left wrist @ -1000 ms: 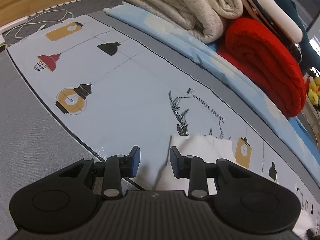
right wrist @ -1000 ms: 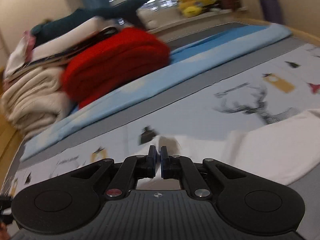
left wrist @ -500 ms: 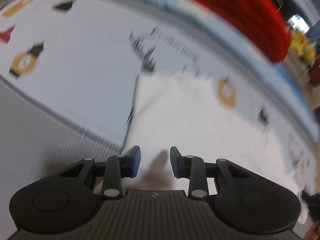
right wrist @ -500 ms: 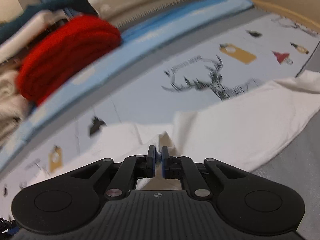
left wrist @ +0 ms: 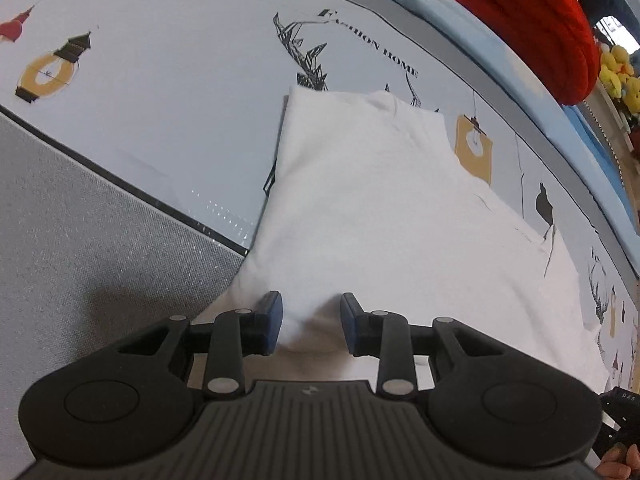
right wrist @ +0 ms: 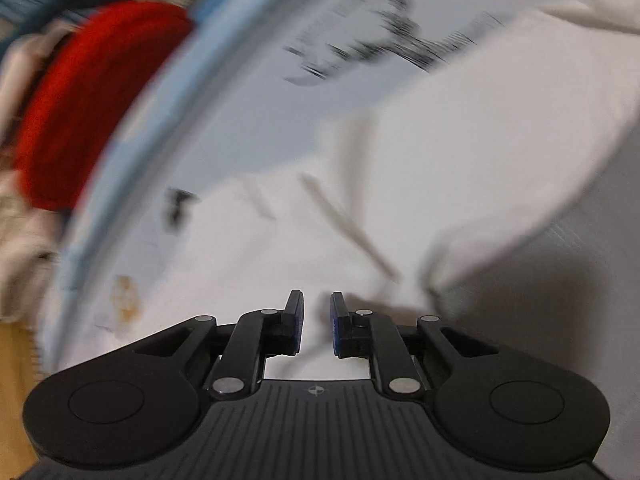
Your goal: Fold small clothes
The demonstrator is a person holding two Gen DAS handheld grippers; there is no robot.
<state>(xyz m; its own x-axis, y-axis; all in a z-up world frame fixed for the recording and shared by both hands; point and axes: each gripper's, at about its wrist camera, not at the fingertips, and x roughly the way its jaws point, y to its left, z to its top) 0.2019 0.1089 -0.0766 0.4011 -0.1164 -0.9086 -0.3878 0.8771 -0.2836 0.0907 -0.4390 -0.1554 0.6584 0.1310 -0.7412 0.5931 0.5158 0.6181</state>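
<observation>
A white garment (left wrist: pixel 380 200) lies spread on a printed pale bed sheet (left wrist: pixel 168 92). My left gripper (left wrist: pixel 311 320) is open, low over the garment's near edge, with a bump of white cloth between its fingers. In the blurred right wrist view the same white garment (right wrist: pixel 460 128) fills the middle and right. My right gripper (right wrist: pixel 317 320) is open a little, just above the cloth, with nothing pinched between the pads.
A red rolled blanket (left wrist: pixel 532 20) and a light blue quilt (left wrist: pixel 480 52) lie along the far side. Yellow plush toys (left wrist: pixel 620 72) sit at the far right. Grey bedding (left wrist: pixel 80 220) lies to the near left. The red blanket also shows in the right wrist view (right wrist: pixel 88 96).
My left gripper moved forward and down onto the garment's near edge. My right gripper, shut on the cloth before, has opened and let it go, and is swinging fast.
</observation>
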